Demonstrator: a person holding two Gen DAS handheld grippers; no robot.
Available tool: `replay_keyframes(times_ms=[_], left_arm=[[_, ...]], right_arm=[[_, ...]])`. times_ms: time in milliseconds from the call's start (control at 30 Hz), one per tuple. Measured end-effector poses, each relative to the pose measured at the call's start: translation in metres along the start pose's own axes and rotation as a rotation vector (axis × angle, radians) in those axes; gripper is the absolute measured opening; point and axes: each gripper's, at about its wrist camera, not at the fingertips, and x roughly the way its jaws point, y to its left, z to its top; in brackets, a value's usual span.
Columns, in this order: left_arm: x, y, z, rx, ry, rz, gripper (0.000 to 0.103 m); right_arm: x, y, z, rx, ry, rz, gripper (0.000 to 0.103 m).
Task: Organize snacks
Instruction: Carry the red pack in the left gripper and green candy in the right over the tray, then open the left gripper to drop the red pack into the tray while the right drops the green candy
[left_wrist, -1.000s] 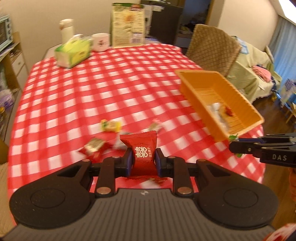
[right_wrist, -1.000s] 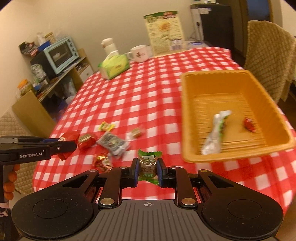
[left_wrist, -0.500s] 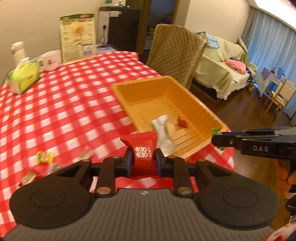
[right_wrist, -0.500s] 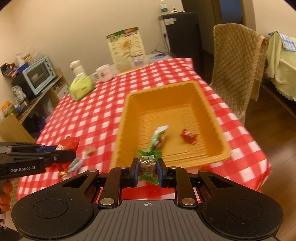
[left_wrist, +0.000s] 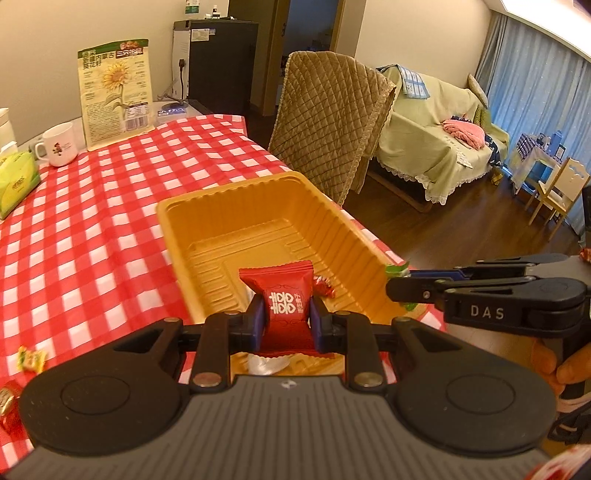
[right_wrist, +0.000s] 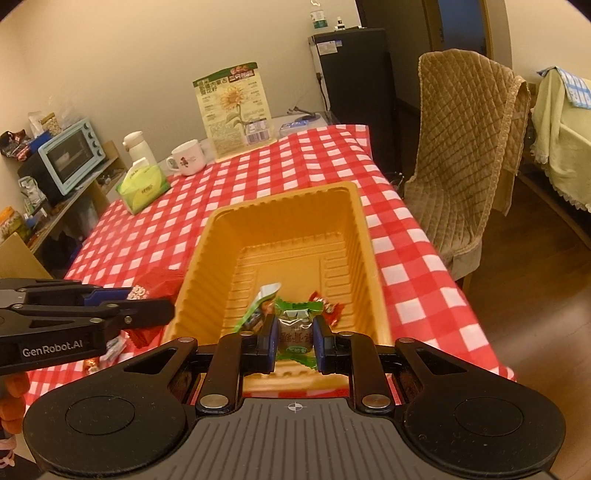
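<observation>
Left gripper (left_wrist: 286, 321) jaws clamped on red snack packet (left_wrist: 282, 295), right gripper (right_wrist: 294, 341) jaws clamped on green-wrapped candy (right_wrist: 294, 328), both poised over orange tray's (right_wrist: 365, 240) near end. Risk: released early, either could catch the rim and drop onto the table (left_wrist: 85, 236).

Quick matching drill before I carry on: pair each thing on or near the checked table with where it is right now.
Things:
1. red packet
2. green-edged packet
3. small red candy
4. white mug

Places:
A. lying on the floor of the orange tray
B. pinched in the left tool
C. standing at the far end of the table, beside the sunflower bag
D. pinched in the right tool

Pairs: 1-B, 2-D, 3-A, 4-C
</observation>
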Motion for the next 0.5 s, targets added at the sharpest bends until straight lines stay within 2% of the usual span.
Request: replay_keyframes(times_ms=[500], left_arm=[[0.057,-0.020,0.012,-0.017,0.057,0.021,0.023]], right_arm=[[0.019,-0.034,0.014,0.012,0.018,0.013,0.020]])
